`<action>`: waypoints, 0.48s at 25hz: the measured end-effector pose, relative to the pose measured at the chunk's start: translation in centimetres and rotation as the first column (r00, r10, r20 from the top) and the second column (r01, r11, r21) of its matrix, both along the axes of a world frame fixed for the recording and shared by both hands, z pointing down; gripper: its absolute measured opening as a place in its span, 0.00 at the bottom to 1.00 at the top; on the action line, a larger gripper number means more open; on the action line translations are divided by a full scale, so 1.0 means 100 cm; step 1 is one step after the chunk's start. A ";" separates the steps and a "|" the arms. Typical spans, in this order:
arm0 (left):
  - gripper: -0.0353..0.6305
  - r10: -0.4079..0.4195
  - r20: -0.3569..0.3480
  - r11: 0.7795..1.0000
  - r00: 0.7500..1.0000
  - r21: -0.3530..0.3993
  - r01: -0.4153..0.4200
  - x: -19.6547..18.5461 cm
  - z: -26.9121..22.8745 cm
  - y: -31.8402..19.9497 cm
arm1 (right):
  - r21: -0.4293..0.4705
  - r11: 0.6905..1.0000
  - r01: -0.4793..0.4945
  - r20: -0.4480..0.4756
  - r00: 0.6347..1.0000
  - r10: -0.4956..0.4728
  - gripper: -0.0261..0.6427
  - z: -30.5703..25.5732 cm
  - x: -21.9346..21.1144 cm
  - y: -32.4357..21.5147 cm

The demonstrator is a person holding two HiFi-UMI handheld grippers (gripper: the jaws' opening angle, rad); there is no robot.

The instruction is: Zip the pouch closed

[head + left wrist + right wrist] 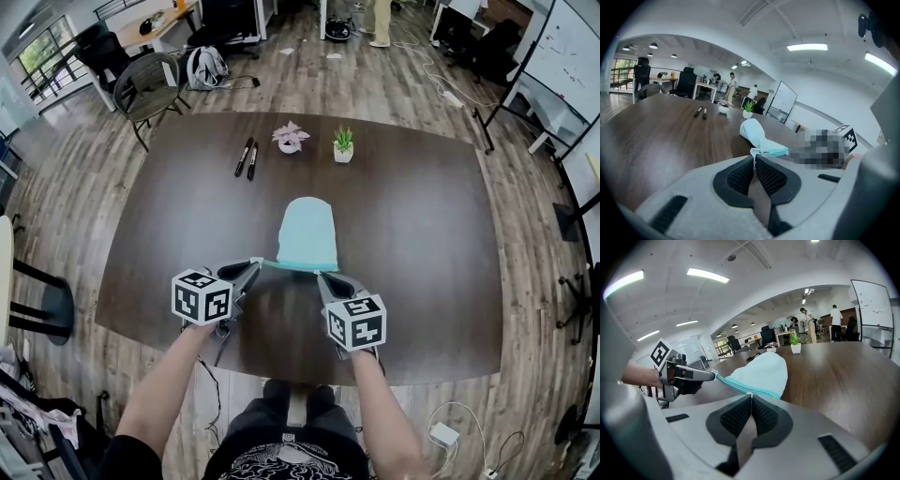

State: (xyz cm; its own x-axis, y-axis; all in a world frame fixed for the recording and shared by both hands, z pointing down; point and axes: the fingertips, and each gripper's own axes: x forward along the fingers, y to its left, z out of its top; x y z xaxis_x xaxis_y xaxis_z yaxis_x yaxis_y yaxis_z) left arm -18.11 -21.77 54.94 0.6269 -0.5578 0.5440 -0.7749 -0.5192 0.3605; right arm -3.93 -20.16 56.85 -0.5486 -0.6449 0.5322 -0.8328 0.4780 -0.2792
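A light blue pouch (306,234) lies on the dark wooden table (422,234), its teal zipper edge (291,266) nearest me. At the zipper's left end my left gripper (256,267) is shut on the pouch's small white end tab (753,152). In the left gripper view the pouch (753,130) stretches away behind that tab. At the zipper's right end my right gripper (321,276) is shut on the zipper pull (749,394). In the right gripper view the pouch (761,371) sits just past the jaws, and the zipper (736,387) runs left to the left gripper (710,375).
Two black markers (247,157), a small pink potted plant (290,139) and a green potted plant (343,144) stand at the table's far side. The table's near edge (281,370) lies just under my hands. A chair (148,86) stands beyond the far left corner.
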 end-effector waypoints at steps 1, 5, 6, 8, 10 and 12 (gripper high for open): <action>0.09 -0.006 0.002 1.000 1.000 -0.001 0.006 -0.002 0.000 -0.001 | -0.001 1.000 -0.003 -0.001 1.000 0.003 0.05 0.000 0.002 0.000; 0.09 -0.012 0.008 1.000 1.000 0.001 0.012 -0.005 0.000 -0.002 | -0.002 1.000 -0.007 -0.004 1.000 0.007 0.05 0.001 0.005 0.000; 0.09 -0.017 0.011 1.000 1.000 0.002 0.017 -0.006 0.000 -0.003 | -0.001 1.000 -0.011 -0.005 1.000 0.011 0.05 0.002 0.005 0.000; 0.09 -0.030 0.015 1.000 0.999 0.002 0.030 -0.009 0.000 -0.003 | -0.003 1.000 -0.019 -0.004 1.000 0.019 0.05 0.002 0.008 0.001; 0.09 -0.031 0.016 1.000 0.999 0.000 0.031 -0.011 0.001 -0.004 | -0.005 1.000 -0.022 0.000 1.000 0.022 0.05 0.002 0.010 0.000; 0.09 -0.029 0.016 1.000 0.999 -0.001 0.029 -0.012 0.001 -0.004 | -0.006 1.000 -0.021 -0.002 1.000 0.021 0.05 0.002 0.011 -0.001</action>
State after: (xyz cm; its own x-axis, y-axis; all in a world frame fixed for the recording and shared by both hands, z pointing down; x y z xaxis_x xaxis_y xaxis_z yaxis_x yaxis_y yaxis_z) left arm -19.27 -22.22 55.09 0.6013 -0.5751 0.5547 -0.7955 -0.4956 0.3485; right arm -2.82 -20.24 57.03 -0.5341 -0.6531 0.5368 -0.8431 0.4587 -0.2806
